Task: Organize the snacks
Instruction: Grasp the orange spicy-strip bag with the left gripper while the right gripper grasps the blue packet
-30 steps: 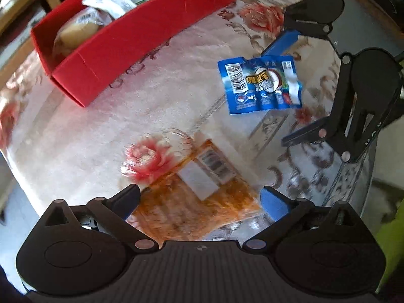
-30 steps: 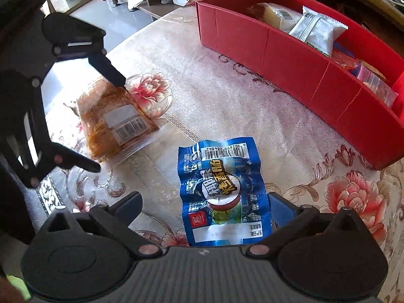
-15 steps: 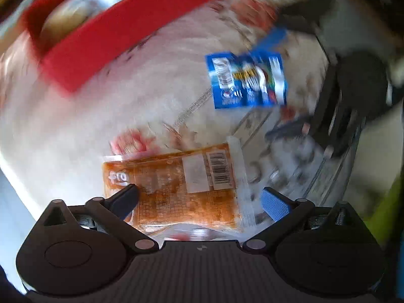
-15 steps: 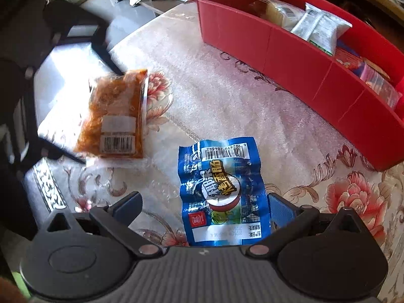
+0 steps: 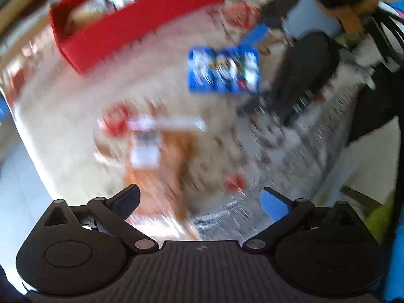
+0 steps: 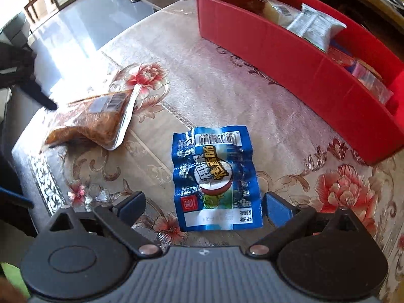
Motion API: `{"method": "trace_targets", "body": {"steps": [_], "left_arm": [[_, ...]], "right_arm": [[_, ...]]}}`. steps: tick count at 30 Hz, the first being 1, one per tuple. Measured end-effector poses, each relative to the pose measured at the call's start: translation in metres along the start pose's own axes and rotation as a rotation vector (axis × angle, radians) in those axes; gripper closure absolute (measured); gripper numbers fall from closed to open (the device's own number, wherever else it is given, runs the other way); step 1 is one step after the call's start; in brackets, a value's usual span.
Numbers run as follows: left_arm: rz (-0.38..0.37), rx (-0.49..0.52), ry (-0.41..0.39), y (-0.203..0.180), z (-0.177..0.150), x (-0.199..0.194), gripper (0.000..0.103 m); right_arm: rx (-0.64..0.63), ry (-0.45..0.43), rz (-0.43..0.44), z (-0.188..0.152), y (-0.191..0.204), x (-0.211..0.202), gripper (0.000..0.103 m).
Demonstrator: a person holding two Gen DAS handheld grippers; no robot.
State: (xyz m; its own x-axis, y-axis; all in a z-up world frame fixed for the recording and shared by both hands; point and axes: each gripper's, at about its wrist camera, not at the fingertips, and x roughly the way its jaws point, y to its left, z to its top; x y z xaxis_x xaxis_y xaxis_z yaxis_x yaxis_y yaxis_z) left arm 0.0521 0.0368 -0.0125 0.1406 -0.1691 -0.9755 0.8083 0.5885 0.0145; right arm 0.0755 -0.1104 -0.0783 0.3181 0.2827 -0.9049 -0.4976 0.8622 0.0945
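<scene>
Ahead of the left claw [image 5: 199, 198]: the orange snack pack [image 5: 161, 161] has turned since half a second ago; its clear sealed edge and white label now lie at the far end, and the view is heavily blurred.
Orange snack pack, right wrist view [image 6: 93, 121]: a second ago it lay flat between the left claw's fingers; now it sits apart from them, far left of the right claw [image 6: 203, 202], its near end raised off the tabletop [image 6: 227, 88].
Left claw state: wide open, gripping nothing; the pack's near end lies between its fingertips, though contact cannot be told through the blur.
Right claw state: wide open, holding nothing, placed as before.
Blue snack packet [image 6: 214, 176]: unmoved, flat on the tabletop, its near end between the right claw's fingertips, barcode end pointing away; in the left view [image 5: 223, 69] it lies far ahead and right.
Red box [image 6: 290, 48]: far ahead and right of the right claw, holding wrapped snacks.
</scene>
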Motion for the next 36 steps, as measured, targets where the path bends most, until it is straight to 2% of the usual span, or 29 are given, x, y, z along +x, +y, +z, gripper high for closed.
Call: {"method": "trace_targets", "body": {"steps": [3,7,8,10,11,12,13,14,18,24,26,28,29,30,33,36], "left_arm": [[0.024,-0.084,0.005,0.02,0.015,0.022,0.001],[-0.005,-0.237,0.012,0.04,0.011,0.049,0.001],[0.013,-0.246,-0.008,0.037,0.01,0.049,0.0],[0.051,-0.232,0.008,0.03,0.011,0.051,0.001],[0.073,-0.217,0.01,0.025,0.011,0.053,0.0],[0.083,-0.216,0.008,0.022,0.012,0.054,0.001],[0.087,-0.229,0.002,0.021,0.013,0.053,0.002],[0.091,-0.24,-0.007,0.02,0.013,0.052,0.007],[0.071,-0.292,-0.051,0.015,0.01,0.042,0.029],[0.06,-0.301,-0.094,-0.001,0.009,0.03,0.044],[0.038,-0.341,-0.109,0.0,0.011,0.03,0.043],[0.059,-0.349,-0.112,-0.001,0.011,0.033,0.033],[0.077,-0.352,-0.112,-0.001,0.012,0.034,0.021],[0.089,-0.36,-0.106,0.0,0.014,0.038,0.014],[0.091,-0.378,-0.102,0.004,0.02,0.047,0.0],[0.137,-0.362,-0.13,-0.004,0.032,0.053,0.003]], "right_arm": [[0.017,0.0,-0.008,0.002,-0.003,0.0,0.008],[0.019,-0.03,0.011,0.01,-0.005,-0.001,0.009],[0.007,-0.036,0.003,0.012,-0.004,0.001,0.009],[-0.021,-0.025,-0.028,0.014,-0.001,0.009,0.012],[-0.034,-0.021,-0.043,0.015,0.002,0.011,0.015],[-0.042,-0.024,-0.044,0.016,0.004,0.01,0.025],[-0.044,-0.026,-0.04,0.017,0.005,0.009,0.029],[-0.043,-0.031,-0.045,0.018,0.005,0.007,0.037],[-0.028,-0.032,-0.044,0.016,0.002,0.003,0.038],[-0.01,-0.029,-0.045,0.01,0.0,-0.004,0.039],[-0.001,-0.033,-0.055,0.008,-0.001,-0.006,0.039],[0.009,-0.034,-0.058,0.006,-0.004,-0.009,0.039],[0.015,-0.033,-0.055,0.005,-0.005,-0.009,0.039],[0.019,-0.03,-0.055,0.004,-0.006,-0.009,0.039],[0.031,-0.026,-0.054,0.001,-0.01,-0.01,0.039],[0.043,-0.024,-0.063,-0.001,-0.015,-0.011,0.039]]}}
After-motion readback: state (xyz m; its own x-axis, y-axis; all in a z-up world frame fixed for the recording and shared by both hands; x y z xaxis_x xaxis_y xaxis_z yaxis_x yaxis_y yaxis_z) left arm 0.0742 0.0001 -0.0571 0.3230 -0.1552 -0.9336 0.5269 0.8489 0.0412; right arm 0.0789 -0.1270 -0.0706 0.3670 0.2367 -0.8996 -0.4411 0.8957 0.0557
